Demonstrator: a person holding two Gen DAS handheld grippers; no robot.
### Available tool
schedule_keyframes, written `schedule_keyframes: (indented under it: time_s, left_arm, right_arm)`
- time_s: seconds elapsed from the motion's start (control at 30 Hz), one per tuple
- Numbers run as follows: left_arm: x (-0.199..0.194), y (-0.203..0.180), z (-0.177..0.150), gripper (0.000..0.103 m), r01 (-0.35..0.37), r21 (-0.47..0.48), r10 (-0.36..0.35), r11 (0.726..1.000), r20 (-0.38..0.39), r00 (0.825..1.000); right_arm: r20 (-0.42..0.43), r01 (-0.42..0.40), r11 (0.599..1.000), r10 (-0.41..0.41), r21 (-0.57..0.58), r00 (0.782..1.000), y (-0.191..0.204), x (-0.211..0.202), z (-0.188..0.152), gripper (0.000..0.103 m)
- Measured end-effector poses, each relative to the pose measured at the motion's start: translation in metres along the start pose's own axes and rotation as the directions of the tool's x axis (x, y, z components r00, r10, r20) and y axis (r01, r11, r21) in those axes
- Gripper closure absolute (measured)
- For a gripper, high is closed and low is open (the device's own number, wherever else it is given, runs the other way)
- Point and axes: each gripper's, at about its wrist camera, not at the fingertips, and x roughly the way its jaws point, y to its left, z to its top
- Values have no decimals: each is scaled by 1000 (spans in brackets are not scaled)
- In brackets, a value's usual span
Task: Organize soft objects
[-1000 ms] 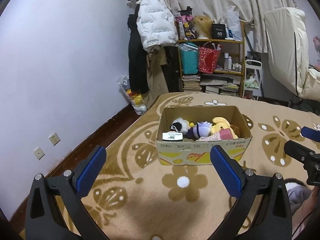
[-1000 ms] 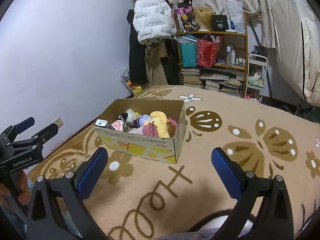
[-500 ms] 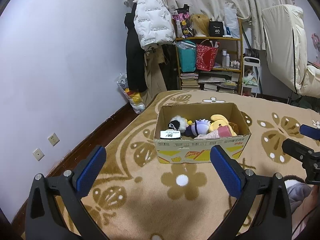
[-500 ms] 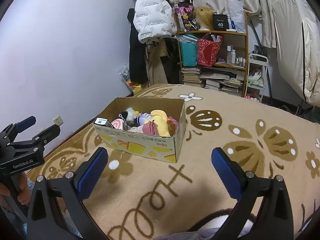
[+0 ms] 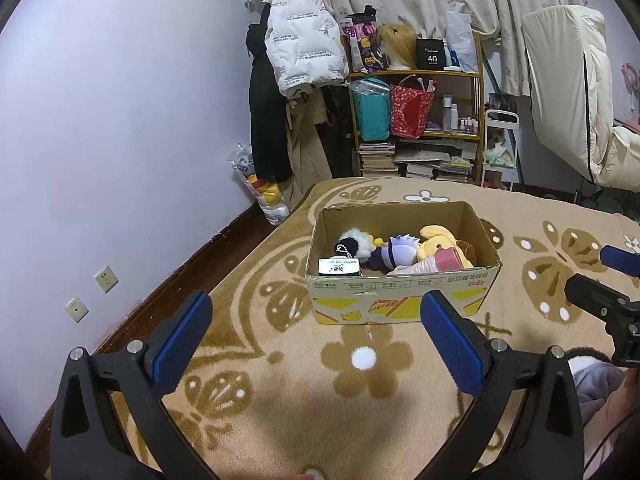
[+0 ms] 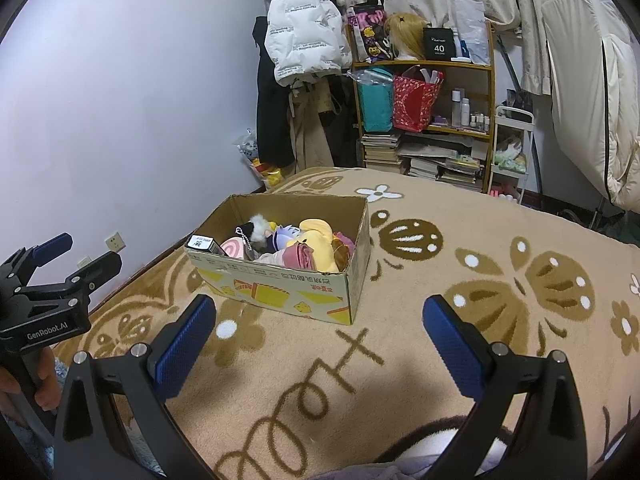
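My left gripper (image 5: 316,336) and right gripper (image 6: 320,338) hang above the rug (image 6: 440,264), jaws spread wide, empty. The cardboard box (image 5: 400,296) holds plush toys (image 5: 404,254).

1. Dim, cool indoor light with a bluish cast on the plain lilac wall (image 5: 120,120).
2. Soft shadows fall on the beige patterned carpet (image 6: 400,380) below each camera.
3. Strong fisheye bending, black corner vignette; focus is sharp.

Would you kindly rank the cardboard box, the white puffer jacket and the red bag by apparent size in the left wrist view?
1. Cardboard box, though it sits nearest the camera.
2. White puffer jacket, farther back, so possibly comparable in reality.
3. Red bag, clearly smallest.
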Motion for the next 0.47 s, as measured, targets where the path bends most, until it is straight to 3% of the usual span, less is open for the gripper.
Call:
schedule_keyframes:
  time_s: [0.47]
  left_arm:
    - [0, 0, 0, 0, 2, 0, -2, 1000, 0, 1000]
  right_arm:
    - [-2, 1, 1000, -1, 0, 1000, 1, 0, 0, 0]
